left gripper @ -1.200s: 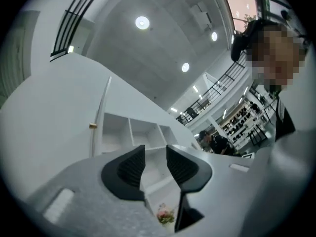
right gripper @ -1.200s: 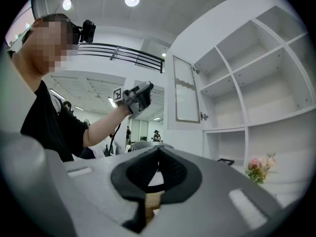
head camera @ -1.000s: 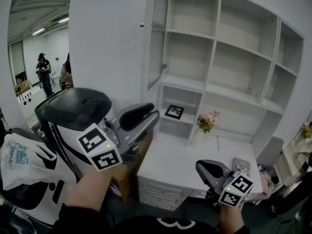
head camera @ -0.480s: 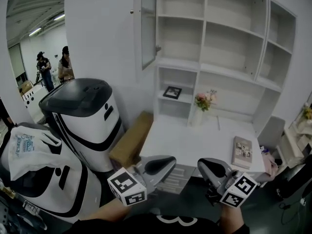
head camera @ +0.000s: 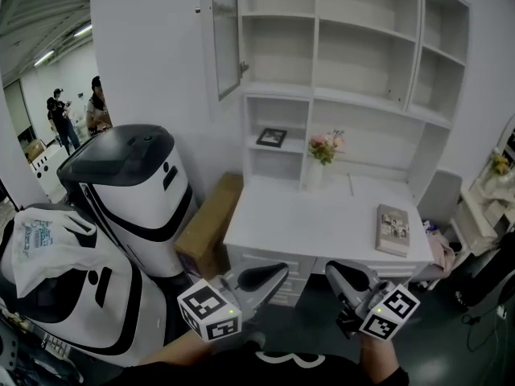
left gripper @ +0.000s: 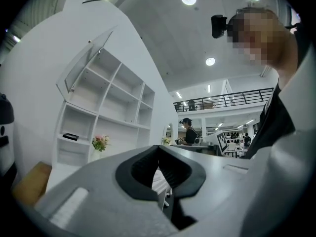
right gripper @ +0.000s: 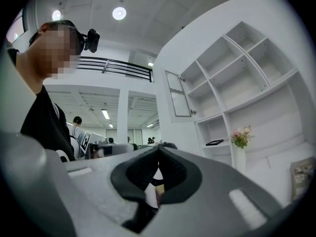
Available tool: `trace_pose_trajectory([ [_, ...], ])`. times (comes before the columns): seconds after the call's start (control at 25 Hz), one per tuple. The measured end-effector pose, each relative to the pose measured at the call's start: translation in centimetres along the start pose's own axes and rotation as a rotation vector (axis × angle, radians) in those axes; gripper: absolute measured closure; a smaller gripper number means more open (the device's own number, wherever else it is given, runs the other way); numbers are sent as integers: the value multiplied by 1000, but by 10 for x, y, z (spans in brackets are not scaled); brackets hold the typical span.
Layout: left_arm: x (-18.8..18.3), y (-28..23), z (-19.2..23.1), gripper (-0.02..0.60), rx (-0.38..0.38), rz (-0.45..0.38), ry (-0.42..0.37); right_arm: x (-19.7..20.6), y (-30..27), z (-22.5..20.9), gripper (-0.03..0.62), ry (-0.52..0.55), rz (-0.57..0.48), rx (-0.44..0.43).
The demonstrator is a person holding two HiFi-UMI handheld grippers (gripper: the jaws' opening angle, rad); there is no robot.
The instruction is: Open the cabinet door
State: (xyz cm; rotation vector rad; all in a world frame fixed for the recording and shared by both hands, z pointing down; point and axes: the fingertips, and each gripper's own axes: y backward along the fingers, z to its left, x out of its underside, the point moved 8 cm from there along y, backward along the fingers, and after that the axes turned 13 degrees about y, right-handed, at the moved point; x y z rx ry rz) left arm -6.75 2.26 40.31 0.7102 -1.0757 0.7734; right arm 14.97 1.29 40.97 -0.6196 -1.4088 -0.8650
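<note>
Both the left gripper [head camera: 265, 277] and right gripper [head camera: 344, 278] hang just in front of the tabletop [head camera: 322, 223], fingers [left gripper: 140, 168] pressed together, holding nothing. Meanwhile the cabinet door [head camera: 226, 39] stands swung open, up above the tabletop's left end.

A white desk [head camera: 322, 223] stands against a white wall [head camera: 145, 55], open shelves [head camera: 362, 63] above it, a cardboard box [head camera: 211, 225] at its left.

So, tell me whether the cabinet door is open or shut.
Open: the cabinet door stands swung out from the shelf unit, leaving the shelves behind it exposed.
</note>
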Motion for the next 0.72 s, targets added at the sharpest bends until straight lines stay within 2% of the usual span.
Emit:
trace_pose_trajectory([
  [0.44, -12, 1, -6, 571, -11, -12, -5, -2, 8, 6, 599, 5, -12, 1],
  [0.72, -6, 7, -6, 571, 8, -19, 14, 0, 5, 17, 599, 44, 7, -13],
])
